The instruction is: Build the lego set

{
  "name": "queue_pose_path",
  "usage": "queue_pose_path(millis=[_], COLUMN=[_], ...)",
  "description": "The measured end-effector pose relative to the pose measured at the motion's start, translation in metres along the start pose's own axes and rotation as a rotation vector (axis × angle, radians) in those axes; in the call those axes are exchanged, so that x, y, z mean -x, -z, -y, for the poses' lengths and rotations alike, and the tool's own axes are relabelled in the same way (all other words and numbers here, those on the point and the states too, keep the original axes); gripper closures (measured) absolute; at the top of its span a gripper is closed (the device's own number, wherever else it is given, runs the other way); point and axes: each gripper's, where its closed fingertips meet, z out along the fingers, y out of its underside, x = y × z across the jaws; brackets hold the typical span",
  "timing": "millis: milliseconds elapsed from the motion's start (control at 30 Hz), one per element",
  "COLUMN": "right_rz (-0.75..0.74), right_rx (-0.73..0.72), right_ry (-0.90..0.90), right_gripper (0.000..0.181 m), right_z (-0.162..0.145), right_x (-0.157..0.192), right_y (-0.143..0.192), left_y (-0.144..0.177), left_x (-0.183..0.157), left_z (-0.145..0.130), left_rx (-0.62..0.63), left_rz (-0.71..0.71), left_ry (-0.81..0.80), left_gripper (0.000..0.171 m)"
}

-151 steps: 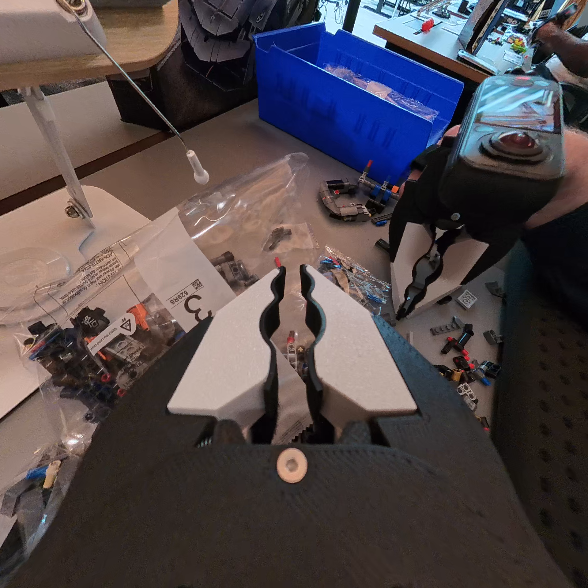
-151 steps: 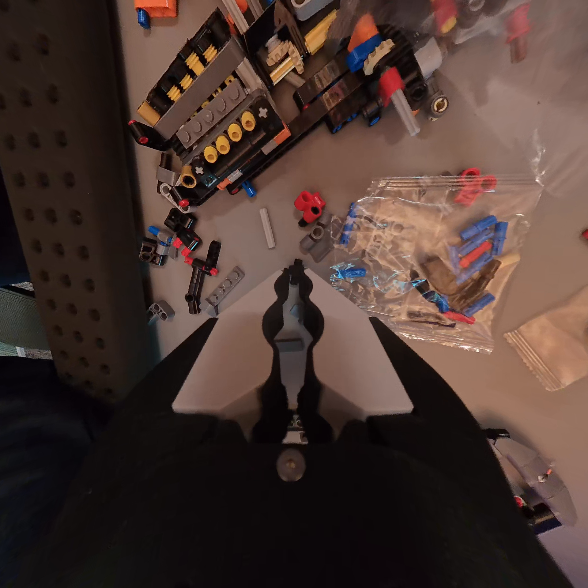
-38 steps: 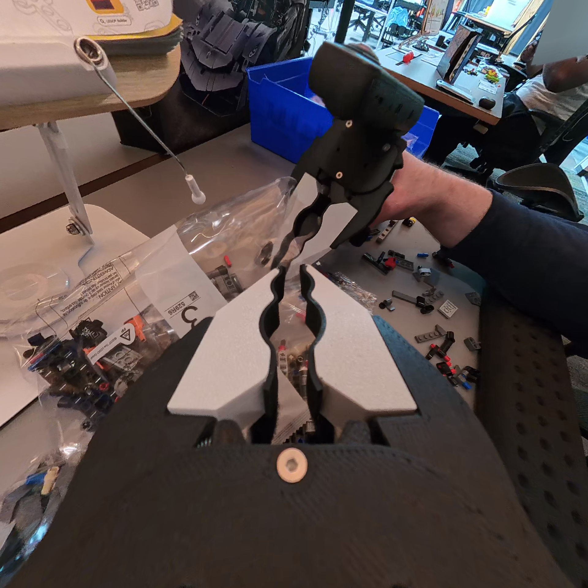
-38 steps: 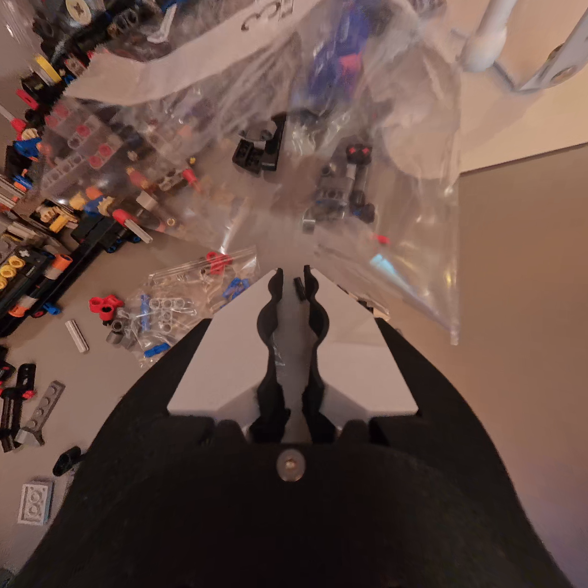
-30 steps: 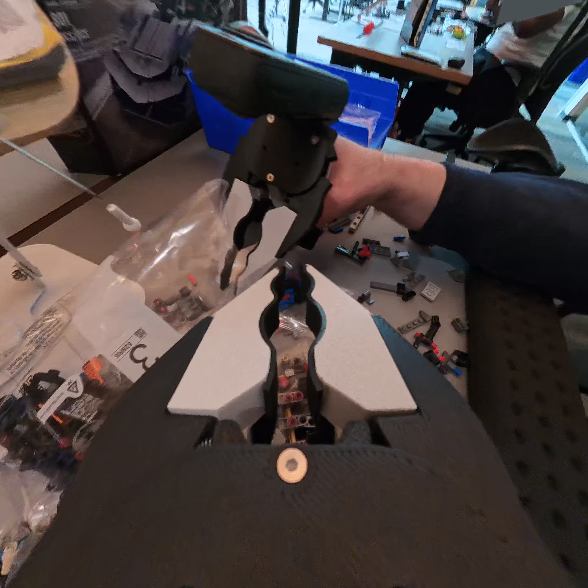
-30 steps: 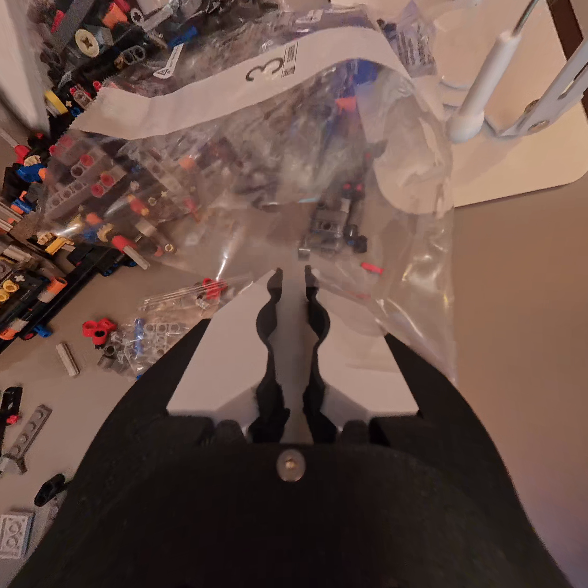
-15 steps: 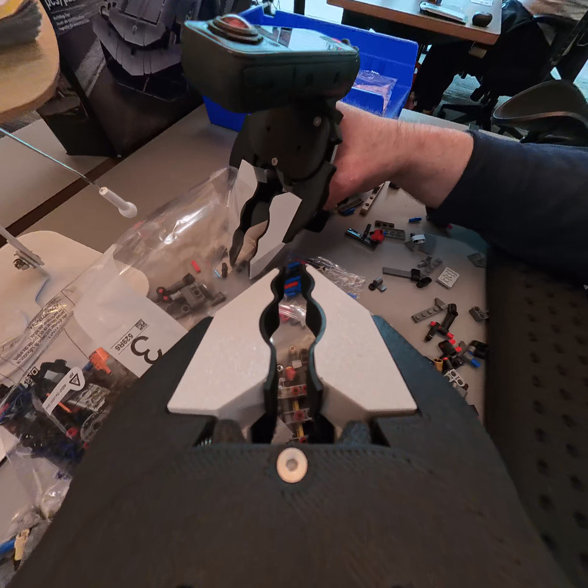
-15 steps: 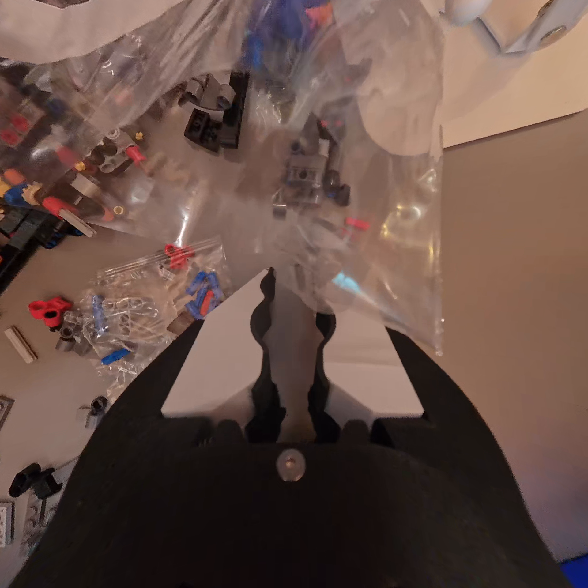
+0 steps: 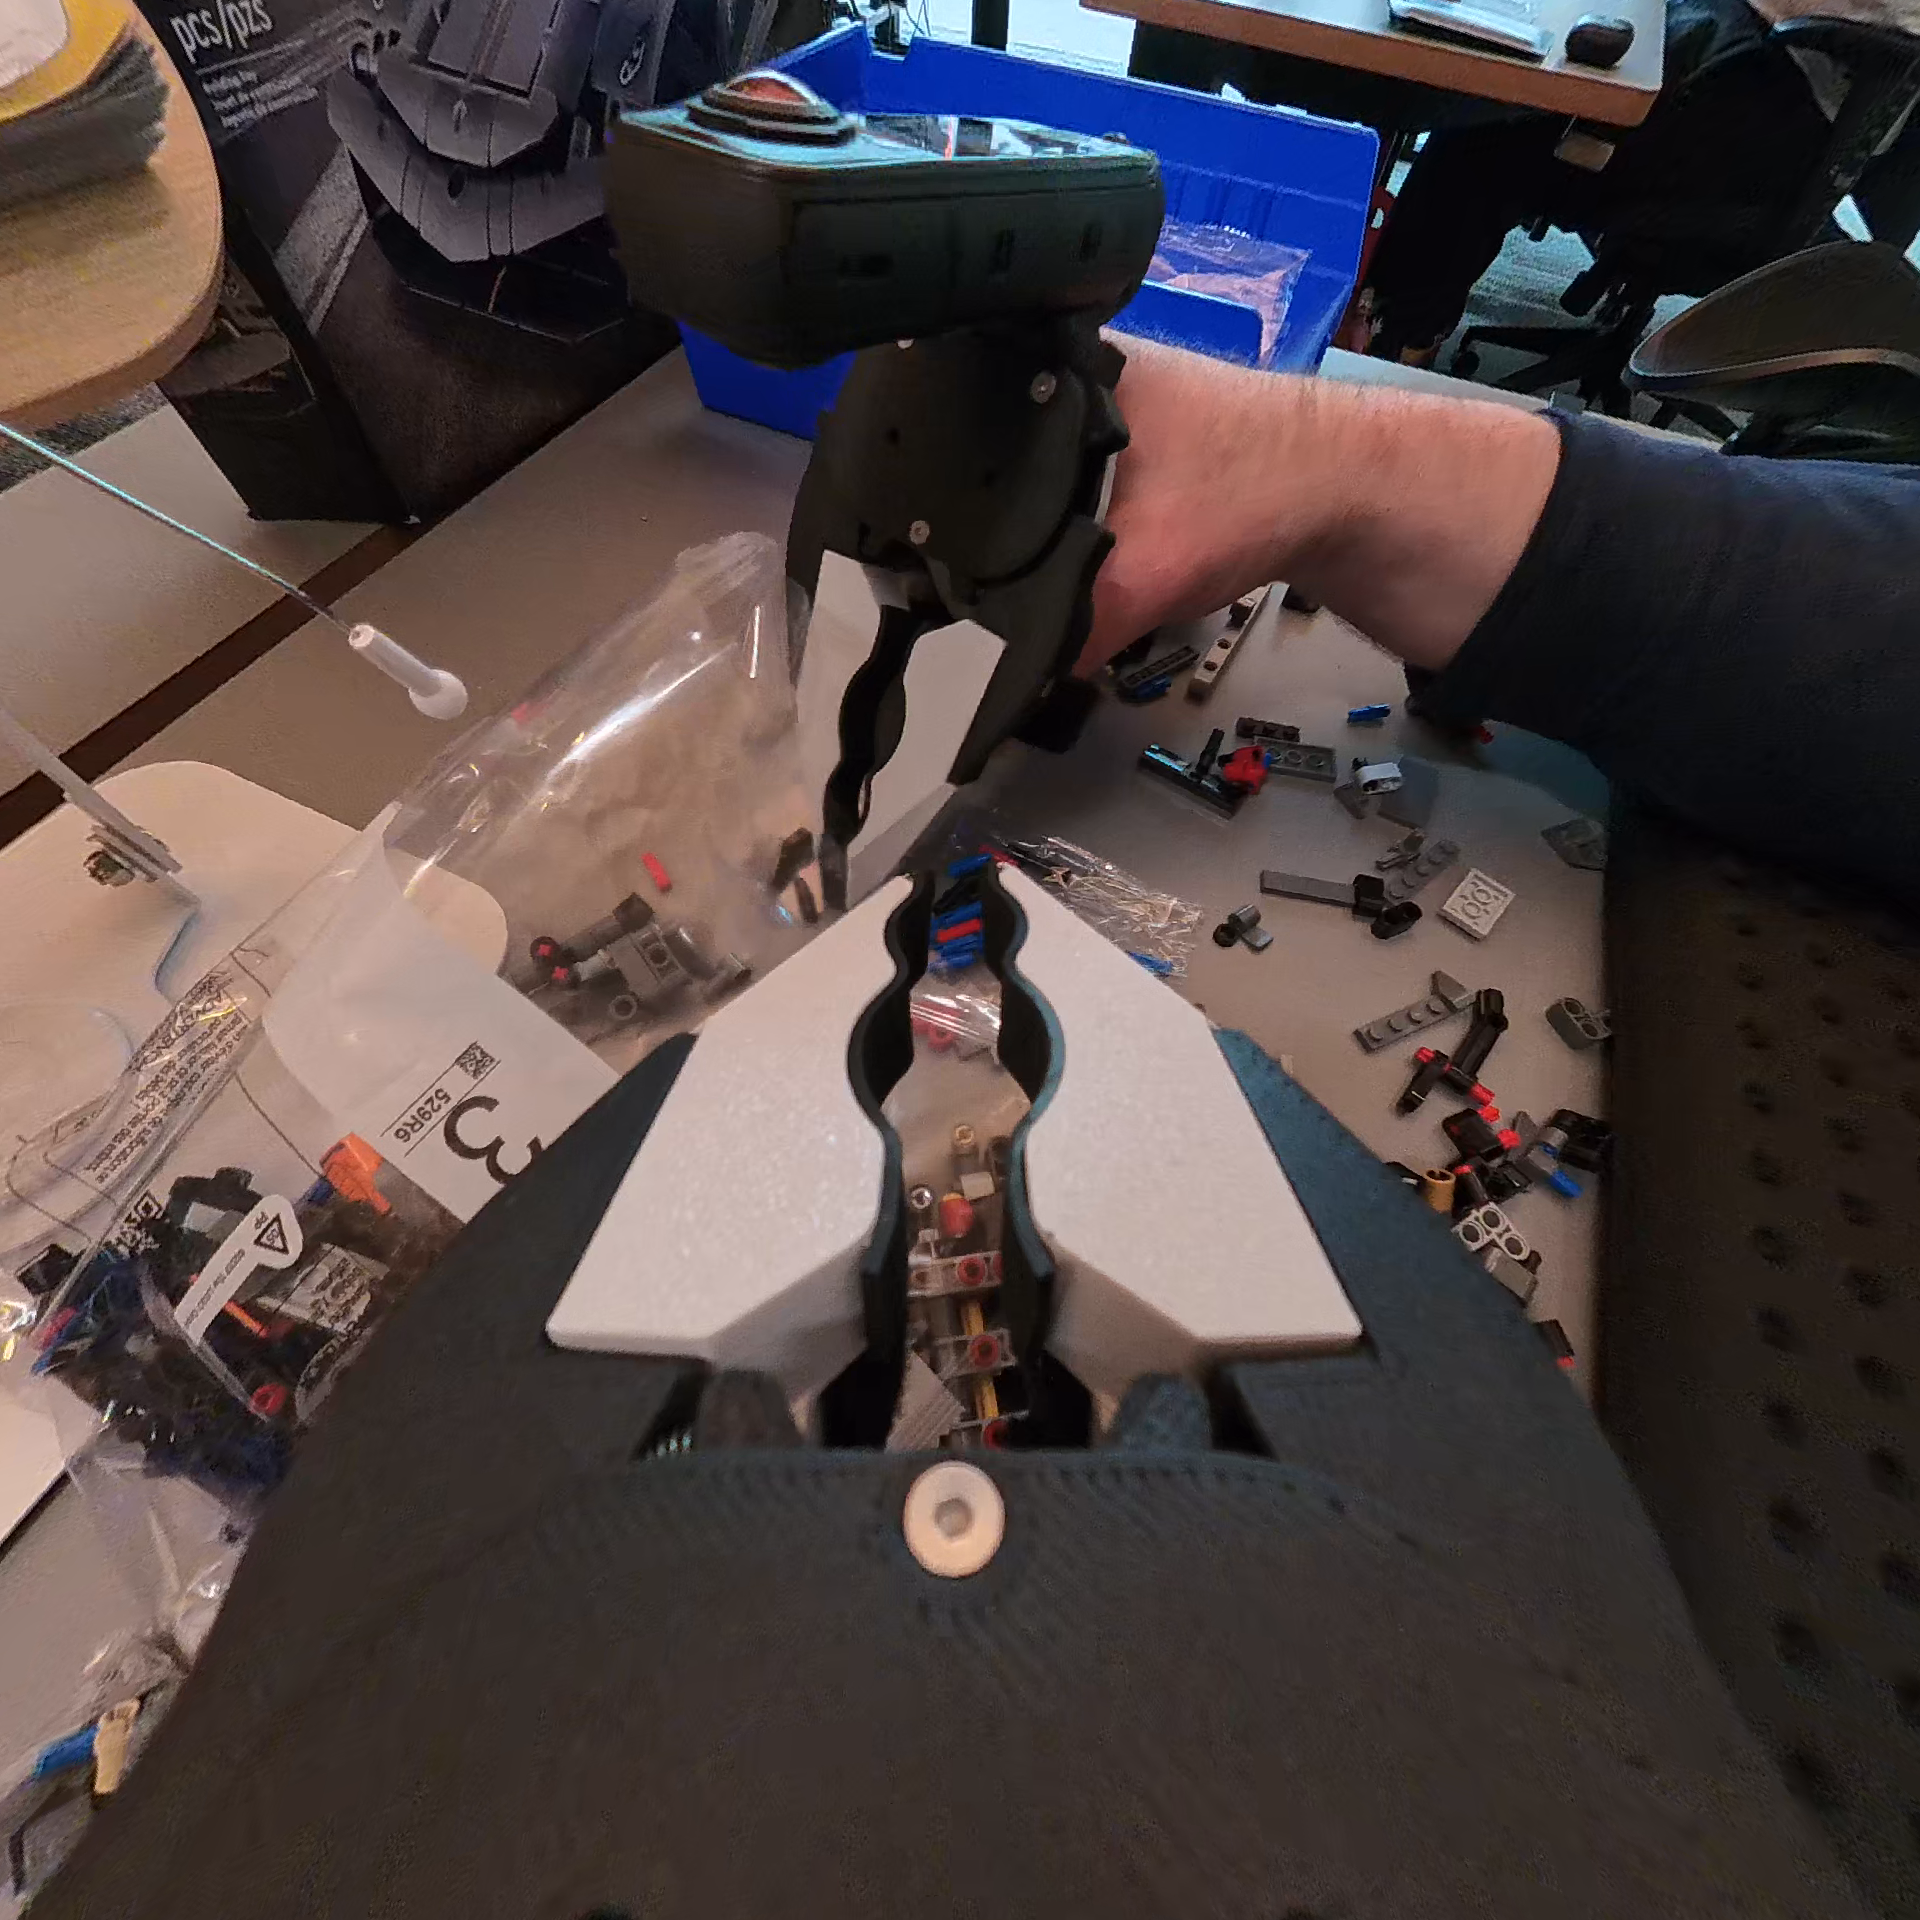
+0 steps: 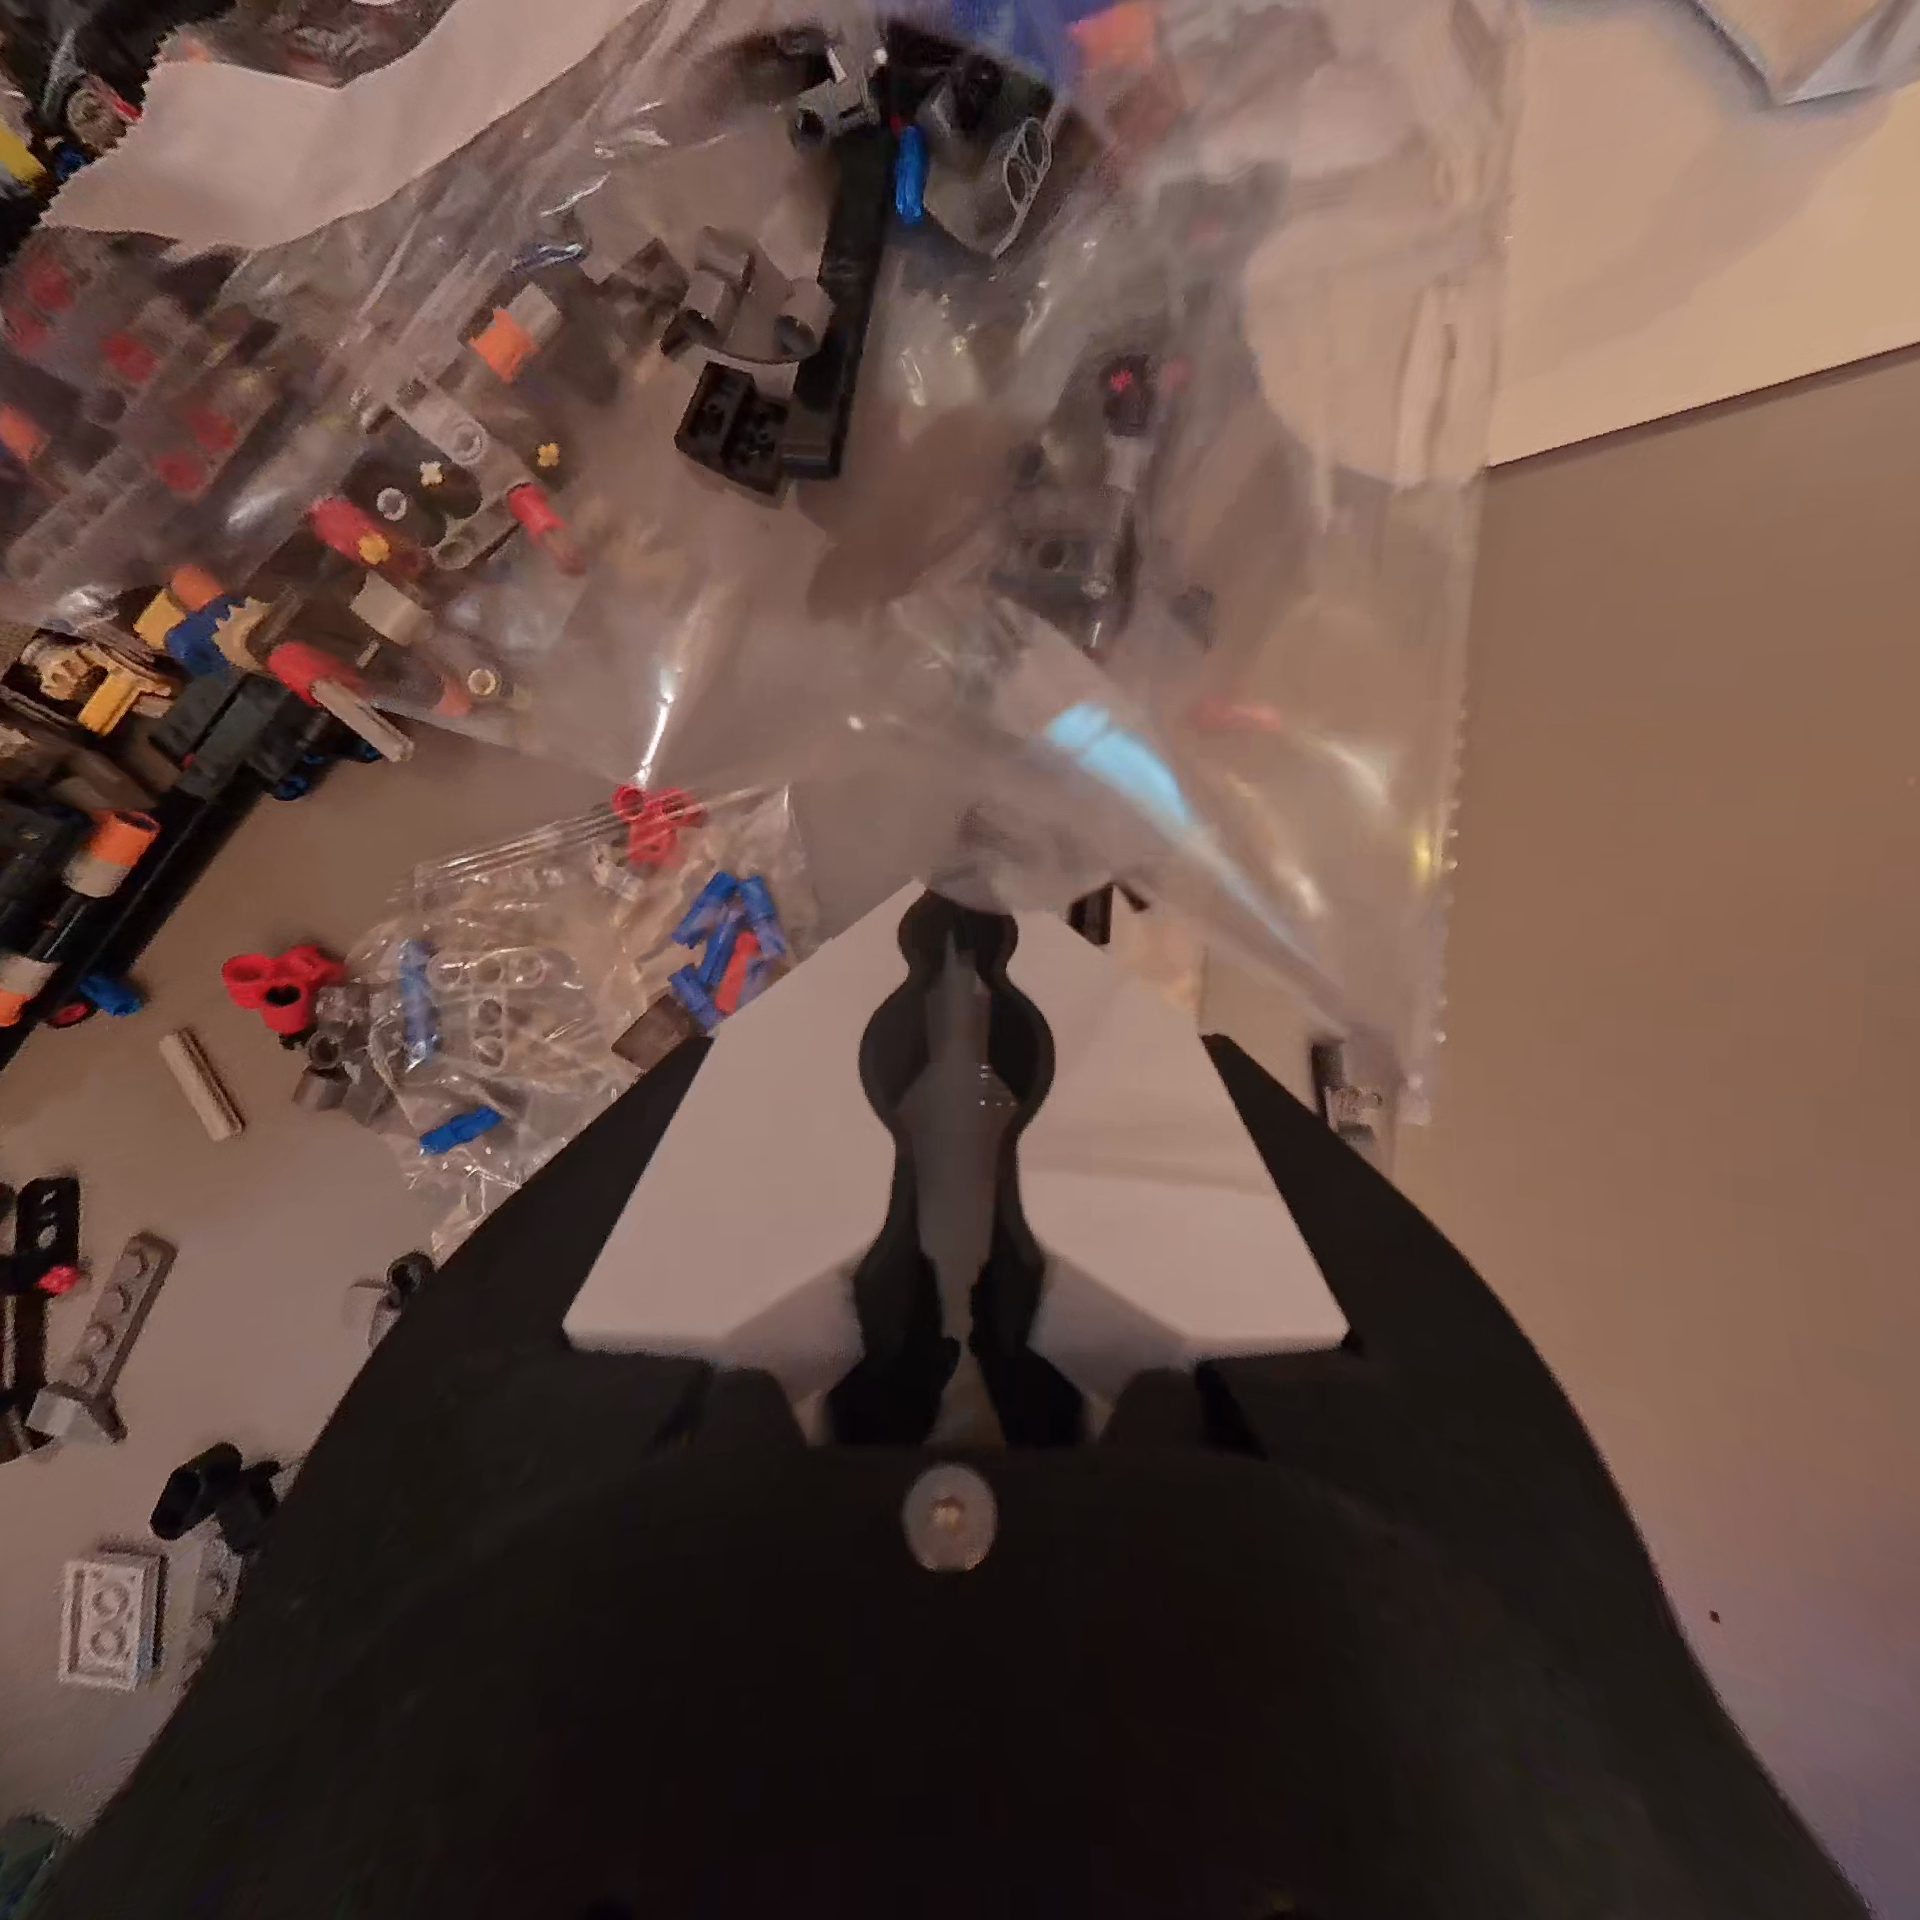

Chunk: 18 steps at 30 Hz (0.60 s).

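Observation:
A large clear plastic bag (image 9: 623,748) with a white panel holds several Lego pieces and lies on the grey table; it also fills the top of the right wrist view (image 10: 1143,623). My right gripper (image 10: 958,906) is shut on a fold at the bag's near edge; in the left wrist view it (image 9: 847,873) reaches down from above, held by a hand. My left gripper (image 9: 956,888) is slightly open and empty, hovering just in front of the right one. A small clear bag (image 10: 540,987) of blue and red pins lies beside the big bag.
Loose Lego pieces (image 9: 1455,1060) are scattered on the table to the right. A part-built black model (image 10: 62,790) lies at the left. A blue bin (image 9: 1247,177) and a black box (image 9: 416,260) stand behind. A white stand base (image 9: 208,831) sits under the bag's left end.
My right gripper came from the loose pieces to the big bag, opened over its edge and has closed on it. Pieces inside the bag have shifted. My left gripper has stayed slightly open.

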Motion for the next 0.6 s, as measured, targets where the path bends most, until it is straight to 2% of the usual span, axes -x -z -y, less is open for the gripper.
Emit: queue_pose_path(millis=[267, 433, 533, 600], right_rz=[0.165, 0.046, -0.048, -0.095], right_rx=[0.039, -0.044, -0.097, -0.079], right_ry=[0.017, -0.035, -0.052, -0.064], right_gripper=[0.178, 0.155, 0.155, 0.151], right_z=[-0.010, 0.004, 0.013, 0.011], right_x=[0.033, 0.008, -0.010, -0.019], right_y=[0.006, 0.014, 0.015, 0.011], left_y=[0.001, 0.001, 0.001, 0.001], left_x=[0.001, 0.001, 0.002, 0.002], left_z=[0.000, 0.000, 0.000, 0.000], left_rx=[0.002, 0.002, 0.002, 0.003], left_rz=[0.005, 0.008, 0.009, 0.010], left_ry=[-0.003, -0.002, 0.000, 0.001], left_gripper=[0.165, 0.165, 0.165, 0.165])
